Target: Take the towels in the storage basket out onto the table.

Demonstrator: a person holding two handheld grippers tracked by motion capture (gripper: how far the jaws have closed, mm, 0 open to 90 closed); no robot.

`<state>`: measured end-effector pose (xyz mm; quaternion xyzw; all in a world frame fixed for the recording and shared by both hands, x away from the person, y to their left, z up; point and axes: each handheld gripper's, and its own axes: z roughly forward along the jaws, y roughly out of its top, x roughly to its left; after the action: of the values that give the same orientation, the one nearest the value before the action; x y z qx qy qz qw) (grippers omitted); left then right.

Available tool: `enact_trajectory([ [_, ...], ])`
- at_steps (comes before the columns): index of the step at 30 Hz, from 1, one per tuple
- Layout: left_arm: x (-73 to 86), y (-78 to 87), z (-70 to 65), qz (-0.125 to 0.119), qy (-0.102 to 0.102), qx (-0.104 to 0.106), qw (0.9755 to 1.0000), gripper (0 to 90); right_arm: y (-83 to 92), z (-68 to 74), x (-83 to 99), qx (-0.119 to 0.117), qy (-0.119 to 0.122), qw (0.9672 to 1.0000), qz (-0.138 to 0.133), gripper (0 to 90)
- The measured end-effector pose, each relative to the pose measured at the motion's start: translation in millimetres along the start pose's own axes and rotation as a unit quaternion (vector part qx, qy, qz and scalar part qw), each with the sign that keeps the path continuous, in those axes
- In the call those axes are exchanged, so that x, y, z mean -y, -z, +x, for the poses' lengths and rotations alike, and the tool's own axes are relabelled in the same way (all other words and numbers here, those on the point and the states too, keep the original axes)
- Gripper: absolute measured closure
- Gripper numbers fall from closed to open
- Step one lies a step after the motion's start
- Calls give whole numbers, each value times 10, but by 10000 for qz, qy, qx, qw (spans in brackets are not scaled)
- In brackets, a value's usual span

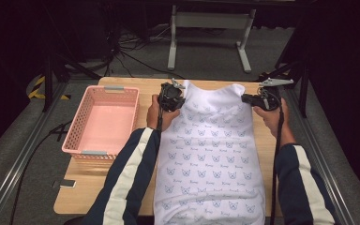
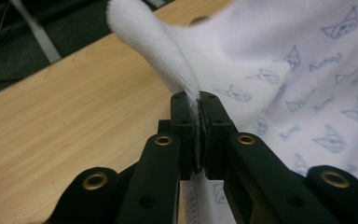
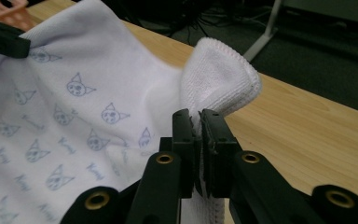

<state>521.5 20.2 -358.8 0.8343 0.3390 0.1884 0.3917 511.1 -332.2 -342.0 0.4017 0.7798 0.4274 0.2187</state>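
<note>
A white towel [image 1: 208,154] printed with small blue cat faces lies lengthwise on the wooden table [image 1: 89,187], running from the far edge toward the person and hanging over the near edge. Its two far corners are raised off the surface.

The left gripper [image 1: 172,95] sits at the far left corner of the towel. In the left gripper view, its jaws are closed together on the towel's edge [image 2: 196,100], with the fabric pinched between the pads and the corner [image 2: 135,23] curling up beyond them. The printed cloth spreads to the right of the jaws; bare table [image 2: 65,107] lies to the left.

The right gripper [image 1: 258,99] sits at the far right corner. In the right gripper view, its jaws are closed on the towel's hem [image 3: 199,122], and the corner [image 3: 221,79] stands folded above the pads. The printed cloth [image 3: 74,121] extends to the left; bare table [image 3: 307,140] lies to the right. The other gripper's jaw shows at the upper left of this view, at the opposite corner.

The person's hands hold the grippers from behind, forearms in dark sleeves [image 1: 126,178] with a white stripe resting along both sides of the towel.

A pink basket [image 1: 101,122] stands on the table to the left of the towel, near the left gripper but apart from it. Its interior appears empty.
</note>
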Motion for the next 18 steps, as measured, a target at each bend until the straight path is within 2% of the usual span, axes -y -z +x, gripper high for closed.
enact_trajectory([
  [1,8,73,-45,-40,-65,76,9999,858,94,34,17,-56,29,9999,-108,847],
  [3,60,246,-176,-101,-271,212,9994,858,225,102,52,-185,138,9996,-158,847],
  [4,60,246,-176,-101,-271,212,9994,858,225,102,52,-185,138,9996,-158,847],
  [5,103,336,-227,-102,-342,323,9988,858,318,169,88,-264,281,9990,-213,847],
  [6,191,437,-302,-173,-437,479,9977,858,431,275,173,-444,378,9979,-268,847],
  [7,270,494,-359,-166,-510,568,9969,858,469,316,207,-479,464,9974,-272,846],
  [9,324,529,-395,-215,-503,632,9965,859,572,415,302,-623,557,9960,-300,846],
  [10,411,585,-448,-196,-558,735,9955,859,572,415,302,-623,557,9960,-300,846],
  [11,477,627,-498,-191,-713,754,9944,859,646,466,366,-760,574,9949,-330,846],
  [12,555,677,-546,-239,-727,813,9937,858,701,512,414,-844,644,9939,-305,846],
  [13,634,721,-575,-308,-722,976,9921,858,815,607,523,-1057,820,9906,-285,846],
  [14,773,802,-655,-319,-920,961,9906,857,856,644,564,-1177,865,9889,-255,845],
  [15,864,846,-695,-345,-918,1134,9887,857,911,704,618,-1223,1025,9871,-147,845],
  [16,864,846,-695,-345,-918,1134,9887,857,911,704,618,-1223,1025,9871,-147,845],
  [17,1009,899,-756,-287,-989,1344,9856,857,967,764,681,-1290,1161,9848,-33,845],
  [18,1080,926,-784,-250,-1096,1417,9835,855,1035,834,792,-1599,1314,9783,109,844],
])
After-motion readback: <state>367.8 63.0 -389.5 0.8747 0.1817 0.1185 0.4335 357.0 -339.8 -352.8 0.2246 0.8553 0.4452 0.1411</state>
